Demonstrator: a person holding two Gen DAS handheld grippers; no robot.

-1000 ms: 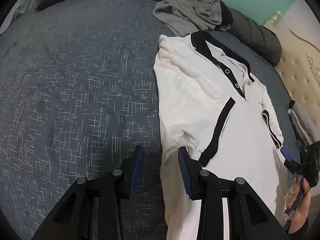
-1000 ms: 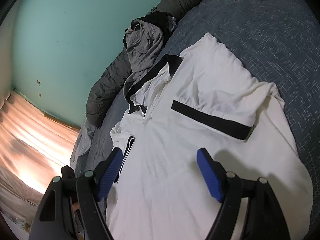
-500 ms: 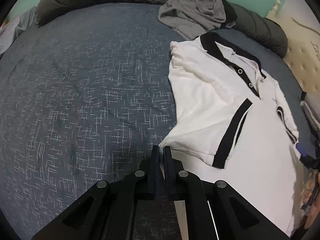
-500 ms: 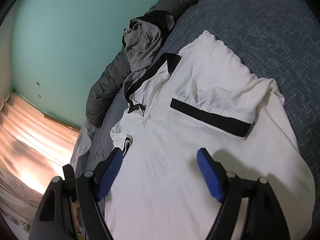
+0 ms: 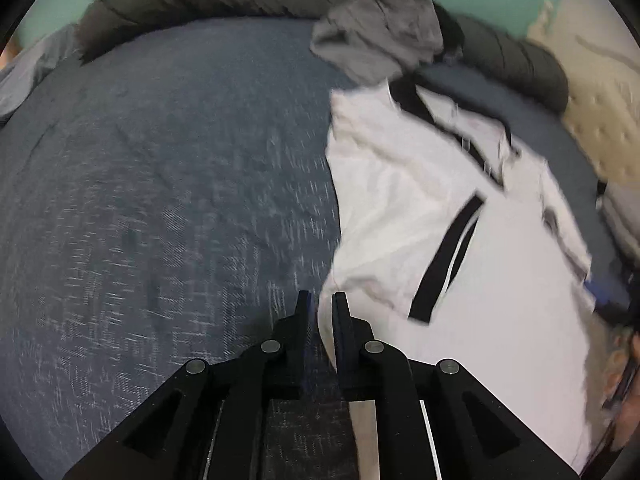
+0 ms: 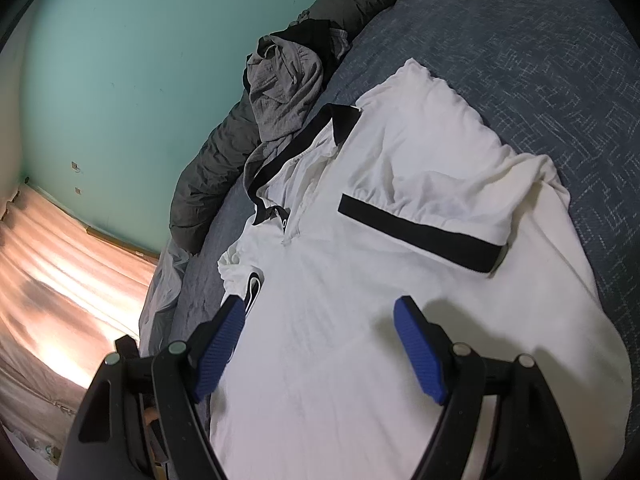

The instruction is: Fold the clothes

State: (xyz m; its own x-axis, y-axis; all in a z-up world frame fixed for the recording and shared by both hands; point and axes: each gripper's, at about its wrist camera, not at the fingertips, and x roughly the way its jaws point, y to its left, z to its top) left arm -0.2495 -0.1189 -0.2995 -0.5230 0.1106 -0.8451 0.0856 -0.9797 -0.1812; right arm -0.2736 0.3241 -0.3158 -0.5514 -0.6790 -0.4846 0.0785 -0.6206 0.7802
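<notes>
— What has the left gripper [image 5: 321, 312] got?
— Its jaws are pinched on the near side edge of the white shirt [image 5: 404, 216]; the shirt lies ahead and to its right on the blue bedspread [image 5: 160, 184]; this view is blurred.
— And the right gripper [image 6: 320, 344]?
— Spread wide over the shirt's body, holding nothing; a grey garment [image 6: 284, 92] lies beyond the collar.
— Any writing?
— None readable.

The left gripper [image 5: 320, 312] pinches the side edge of the white polo shirt [image 5: 404, 216], which lies spread on the blue-grey bed [image 5: 160, 184]. A crumpled grey garment [image 5: 380, 36] sits just beyond the shirt's black collar [image 5: 412, 100]. The picture is motion-blurred.
</notes>
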